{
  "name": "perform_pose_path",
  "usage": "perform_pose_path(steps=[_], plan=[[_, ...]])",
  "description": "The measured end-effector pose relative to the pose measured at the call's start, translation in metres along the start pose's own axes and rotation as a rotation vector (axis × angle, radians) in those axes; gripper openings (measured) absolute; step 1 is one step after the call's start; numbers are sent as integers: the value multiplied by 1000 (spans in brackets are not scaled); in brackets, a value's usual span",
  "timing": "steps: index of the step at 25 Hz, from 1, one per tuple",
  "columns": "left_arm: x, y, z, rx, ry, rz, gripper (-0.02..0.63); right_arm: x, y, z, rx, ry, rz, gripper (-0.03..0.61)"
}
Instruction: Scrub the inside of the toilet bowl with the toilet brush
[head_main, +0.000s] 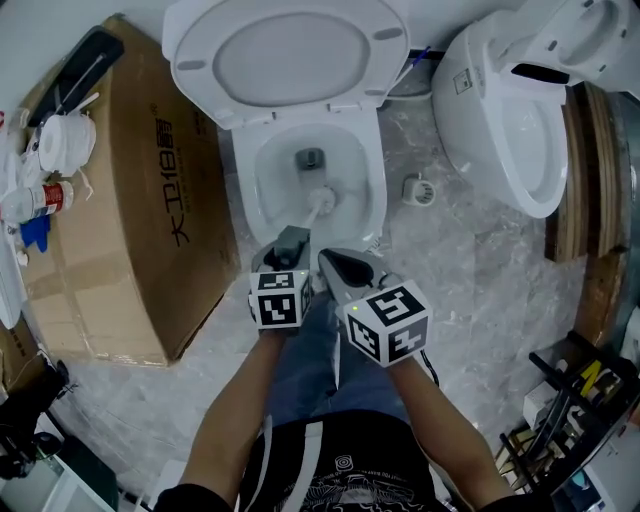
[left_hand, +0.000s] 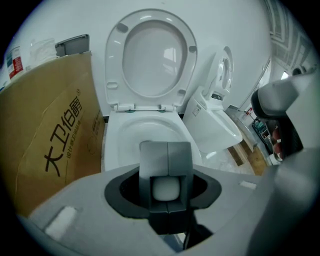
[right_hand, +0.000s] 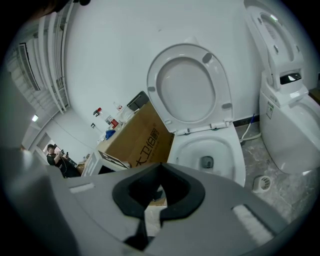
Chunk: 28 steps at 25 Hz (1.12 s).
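Note:
The white toilet (head_main: 376, 190) stands with seat and lid (head_main: 290, 55) raised. The white toilet brush (head_main: 321, 200) has its head down inside the bowl, near the front wall below the drain hole. My left gripper (head_main: 291, 243) is shut on the brush handle at the bowl's front rim; in the left gripper view the handle end (left_hand: 165, 189) sits clamped between the jaws, with the bowl (left_hand: 145, 125) ahead. My right gripper (head_main: 337, 266) is just right of it, over the rim, shut on nothing. The right gripper view shows the bowl (right_hand: 207, 147) beyond its closed jaws.
A large cardboard box (head_main: 130, 190) stands against the toilet's left side, with bottles (head_main: 45, 195) beyond it. A second toilet (head_main: 510, 120) stands at the right, with a floor drain (head_main: 418, 190) between them. Wooden boards (head_main: 585, 170) and a tool rack (head_main: 580, 400) line the right.

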<state>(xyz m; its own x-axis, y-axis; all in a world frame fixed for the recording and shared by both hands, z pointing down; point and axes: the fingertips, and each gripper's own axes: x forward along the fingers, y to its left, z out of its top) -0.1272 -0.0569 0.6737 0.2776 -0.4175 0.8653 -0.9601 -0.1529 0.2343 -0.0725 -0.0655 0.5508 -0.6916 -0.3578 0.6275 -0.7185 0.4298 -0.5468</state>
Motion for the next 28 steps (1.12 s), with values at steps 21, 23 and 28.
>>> perform_pose_path(steps=[21, 23, 28], plan=[[74, 35, 47, 56, 16, 65, 175, -2, -30, 5, -10, 22, -14, -2], [77, 36, 51, 81, 19, 68, 175, -4, -35, 3, -8, 23, -22, -2], [60, 28, 35, 81, 22, 54, 175, -9, -35, 1, 0, 29, -28, -2]])
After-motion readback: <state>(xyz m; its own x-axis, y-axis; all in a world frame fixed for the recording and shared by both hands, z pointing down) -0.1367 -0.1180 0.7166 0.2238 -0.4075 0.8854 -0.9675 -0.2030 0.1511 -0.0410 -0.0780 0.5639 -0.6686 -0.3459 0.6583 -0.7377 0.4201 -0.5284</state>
